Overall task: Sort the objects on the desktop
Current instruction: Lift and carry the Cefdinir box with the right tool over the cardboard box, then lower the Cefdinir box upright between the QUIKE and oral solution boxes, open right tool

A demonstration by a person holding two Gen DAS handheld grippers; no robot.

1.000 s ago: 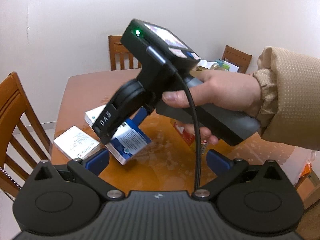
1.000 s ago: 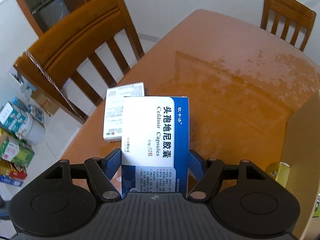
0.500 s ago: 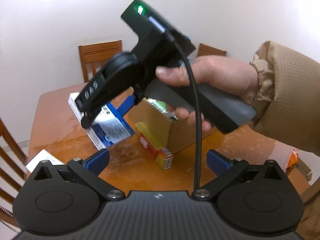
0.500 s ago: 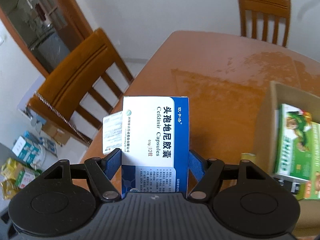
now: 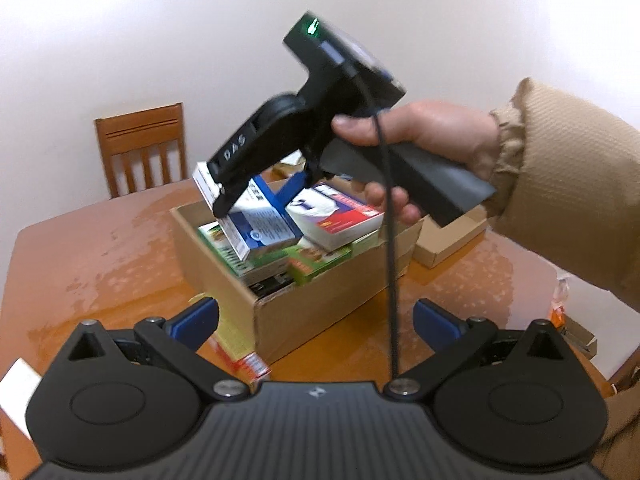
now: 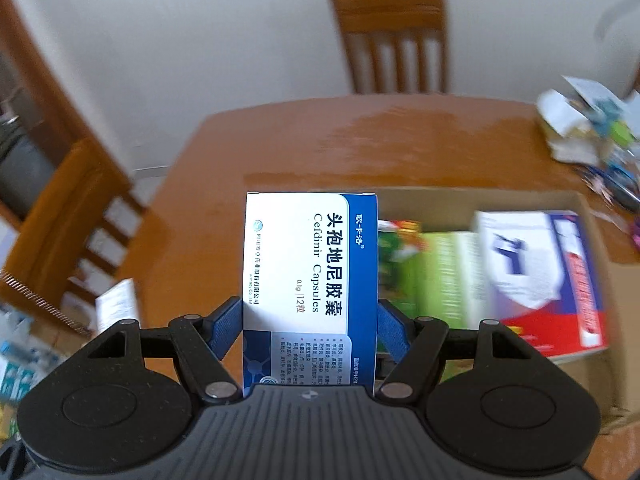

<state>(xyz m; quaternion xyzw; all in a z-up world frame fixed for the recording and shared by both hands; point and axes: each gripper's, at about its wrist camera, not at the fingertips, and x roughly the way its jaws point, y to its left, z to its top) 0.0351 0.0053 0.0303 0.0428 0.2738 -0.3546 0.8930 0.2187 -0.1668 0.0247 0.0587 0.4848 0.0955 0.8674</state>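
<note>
My right gripper [image 6: 310, 326] is shut on a blue and white Cefdinir capsule box [image 6: 310, 268], held upright. In the left wrist view that same capsule box [image 5: 256, 220] hangs in the right gripper [image 5: 260, 196] over the open cardboard box [image 5: 328, 300], which holds green boxes [image 5: 316, 264] and a white, red and blue box [image 5: 340, 216]. A person's hand [image 5: 432, 140] grips the right gripper's handle. My left gripper [image 5: 316, 320] is open and holds nothing, low in front of the cardboard box [image 6: 616, 276]. The green boxes [image 6: 432, 272] are blurred in the right wrist view.
A red and yellow box [image 5: 240, 356] lies on the wooden table [image 5: 100, 248] against the cardboard box's near side. A white box [image 6: 118, 310] sits at the table's left edge. Wooden chairs [image 6: 394, 40] stand around. Loose clutter [image 6: 588, 128] is at the far right. A cardboard lid [image 5: 452, 240] lies behind.
The right gripper has carried the capsule box from the table's left side to over the cardboard box. The left gripper's view swung toward the box.
</note>
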